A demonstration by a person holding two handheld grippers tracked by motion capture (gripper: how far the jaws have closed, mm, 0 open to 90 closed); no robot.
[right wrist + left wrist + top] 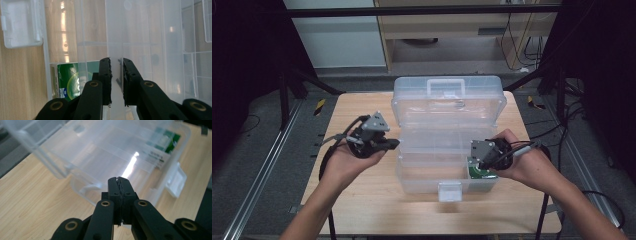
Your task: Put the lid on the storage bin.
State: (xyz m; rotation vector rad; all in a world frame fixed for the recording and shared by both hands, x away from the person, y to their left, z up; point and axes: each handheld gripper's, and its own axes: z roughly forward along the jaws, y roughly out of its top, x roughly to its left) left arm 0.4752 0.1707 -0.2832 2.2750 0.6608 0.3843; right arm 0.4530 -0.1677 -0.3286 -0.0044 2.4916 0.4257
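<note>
A clear plastic box (447, 145) stands open in the middle of the wooden table (362, 200), its lid (448, 97) thrown back with a handle (445, 86) on top and a latch (449, 190) hanging at the near edge. In its near right compartment lies a green packet (479, 172); its print is too blurred to read in any view.

The left gripper (388, 144) hovers just left of the box, jaws pressed together with nothing between them, as the left gripper view (119, 185) shows plainly. The right gripper (475, 161) is at the box's right side; the right gripper view (116, 65) shows its jaws pinching a clear tray wall (116, 50), the packet (71, 77) just beside them.
</note>
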